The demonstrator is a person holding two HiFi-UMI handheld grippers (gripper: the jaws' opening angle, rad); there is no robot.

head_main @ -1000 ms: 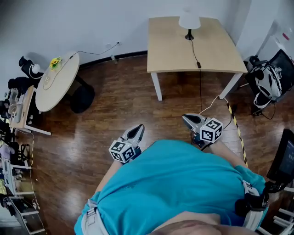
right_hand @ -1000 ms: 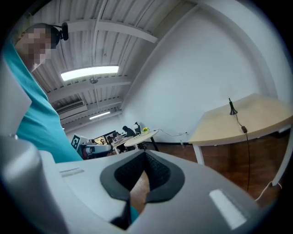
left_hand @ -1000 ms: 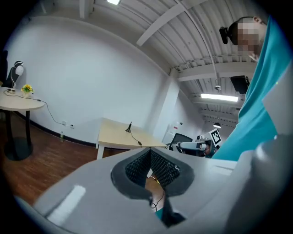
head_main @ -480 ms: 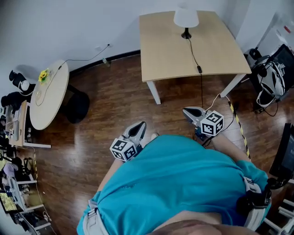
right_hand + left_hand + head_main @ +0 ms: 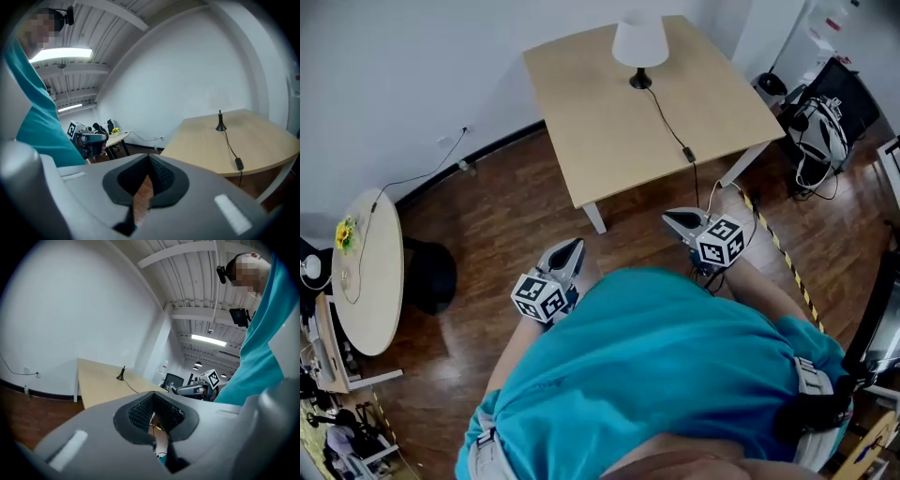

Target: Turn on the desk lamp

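Head view: the white-shaded desk lamp (image 5: pixel 639 42) stands at the far side of the pale wooden table (image 5: pixel 600 131). Its black inline cord switch (image 5: pixel 686 153) lies nearer, to the right. The left gripper (image 5: pixel 572 247) and right gripper (image 5: pixel 672 218) are well apart from the table.

Left gripper view: jaws together, empty.

Right gripper view: jaws together, empty. I would approach and press the switch squarely with the right gripper.

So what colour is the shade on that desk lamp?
The shade is white, above a black base; the head view shows it best.

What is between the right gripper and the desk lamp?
Head view: bare floor past the right gripper, then the desk, carrying the cord and inline switch of the lamp.
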